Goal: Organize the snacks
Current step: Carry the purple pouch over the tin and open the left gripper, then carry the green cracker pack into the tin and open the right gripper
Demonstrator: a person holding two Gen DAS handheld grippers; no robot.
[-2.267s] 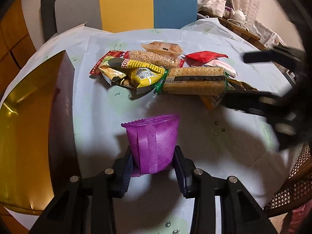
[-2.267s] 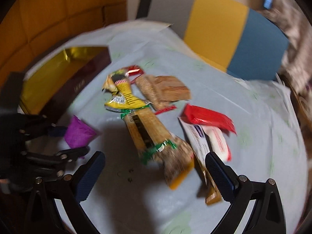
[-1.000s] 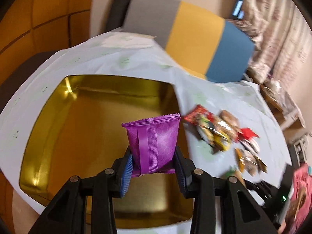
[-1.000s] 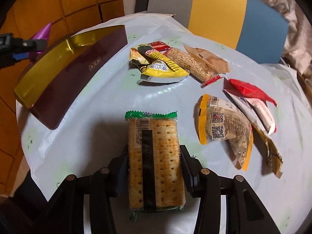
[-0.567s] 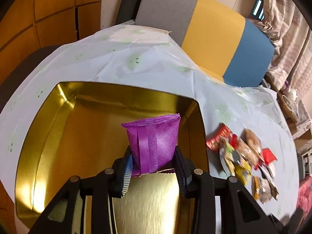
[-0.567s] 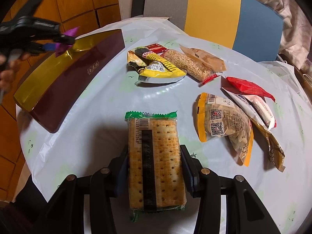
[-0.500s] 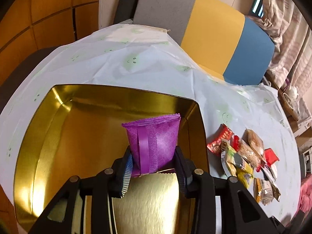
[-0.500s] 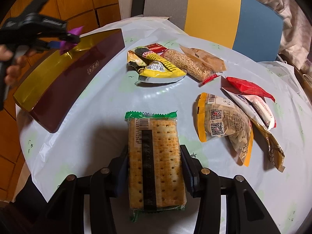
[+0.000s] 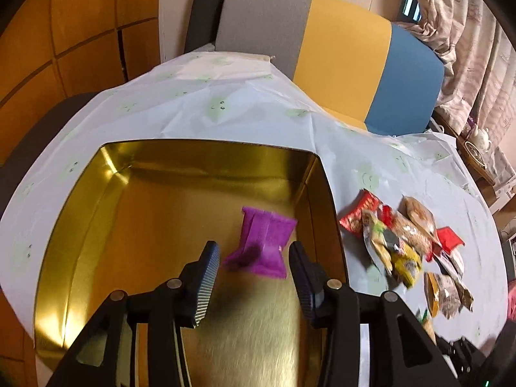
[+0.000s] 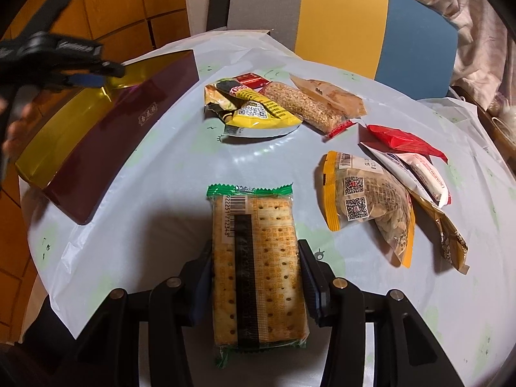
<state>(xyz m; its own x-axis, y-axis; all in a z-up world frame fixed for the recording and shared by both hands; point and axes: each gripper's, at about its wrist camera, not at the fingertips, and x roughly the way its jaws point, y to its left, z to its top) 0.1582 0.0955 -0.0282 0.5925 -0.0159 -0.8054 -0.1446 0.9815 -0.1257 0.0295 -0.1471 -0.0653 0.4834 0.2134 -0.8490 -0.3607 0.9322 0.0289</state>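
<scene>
- Right now the left gripper hangs over the gold tin with its jaws spread and nothing between them; the purple packet sits inside, near the right-hand wall, blurred and perhaps not settled.
- So the drop-off step looks done for that one.
- Across the table, the right gripper is clamped on the cracker pack, clear film over pale, dotted biscuits, green crimped ends.
- Next move, I'd judge: carry that flat, stiff pack over the maroon wall and let go above bare gold floor.
- Loose snacks wait on the pale tablecloth: crinkly foil, soft pillow shapes, easy to crush.
</scene>
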